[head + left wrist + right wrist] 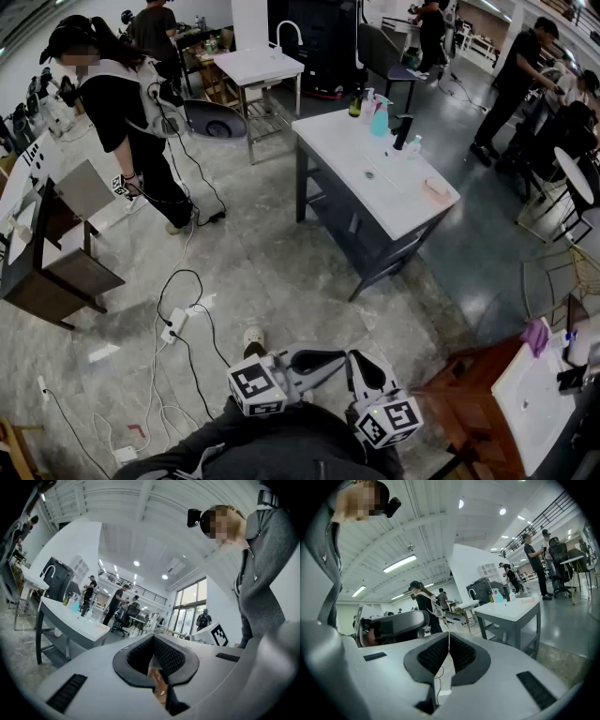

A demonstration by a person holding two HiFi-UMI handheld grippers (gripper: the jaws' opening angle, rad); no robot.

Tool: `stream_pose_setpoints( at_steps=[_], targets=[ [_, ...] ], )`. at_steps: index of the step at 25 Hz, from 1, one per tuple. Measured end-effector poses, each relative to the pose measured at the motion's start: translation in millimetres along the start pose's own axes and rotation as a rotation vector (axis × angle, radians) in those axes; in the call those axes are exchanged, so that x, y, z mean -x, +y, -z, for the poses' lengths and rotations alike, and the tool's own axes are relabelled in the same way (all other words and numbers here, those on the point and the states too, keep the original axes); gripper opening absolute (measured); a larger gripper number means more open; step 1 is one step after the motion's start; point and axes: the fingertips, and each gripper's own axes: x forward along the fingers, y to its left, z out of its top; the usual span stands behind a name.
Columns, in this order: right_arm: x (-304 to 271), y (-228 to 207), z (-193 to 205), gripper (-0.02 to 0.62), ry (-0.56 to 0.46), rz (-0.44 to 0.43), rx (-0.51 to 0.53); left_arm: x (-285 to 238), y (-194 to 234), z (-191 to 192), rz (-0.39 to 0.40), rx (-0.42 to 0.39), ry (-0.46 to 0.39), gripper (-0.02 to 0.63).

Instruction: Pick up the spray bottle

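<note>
The spray bottle point(380, 117) is teal and stands at the far end of a white-topped table point(394, 192), well away from both grippers. It also shows small and distant in the left gripper view point(75, 603) and in the right gripper view point(499, 596). My left gripper point(333, 357) and right gripper point(359, 361) are held close to my body at the bottom of the head view, tips near each other. The left gripper point(153, 638) has its jaws together with nothing in them. On the right gripper point(449, 638) the jaws are likewise closed and empty.
A dark bottle point(354, 103), a black dispenser point(403, 131) and a pink dish point(436, 188) share the table. Cables and a power strip point(173, 324) lie on the floor between me and it. A person in black point(122, 103) bends at the left. A wooden sink cabinet point(469, 398) stands at right.
</note>
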Motion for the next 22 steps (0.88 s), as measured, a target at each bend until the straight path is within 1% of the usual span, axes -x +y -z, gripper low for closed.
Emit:
stream_pose_setpoints(
  at_steps=[6, 9, 13, 18, 22],
  targets=[
    [9.2, 15.6, 6.2, 0.014, -0.003, -0.001, 0.003, 12.9, -15.9, 17.6, -0.014, 0.047, 0.012, 0.008],
    [12.6, 19.4, 11.9, 0.014, 0.006, -0.012, 0.011, 15.7, -19.3, 22.2, -0.02, 0.044, 0.014, 0.008],
    [16.1, 28.6, 13.2, 0.014, -0.026, -0.039, 0.032, 23.4, -19.9, 27.5, -0.041, 0.053, 0.016, 0.008],
    [13.0, 35.0, 20.2, 0.014, -0.036, -0.049, -0.059, 36.4, -22.4, 32.9, -0.068, 0.072, 0.025, 0.008],
    [3.4, 33.2, 18.8, 0.014, -0.04, -0.063, -0.075, 40.4, -16.5, 30.9, -0.083, 0.061, 0.025, 0.008]
  ],
)
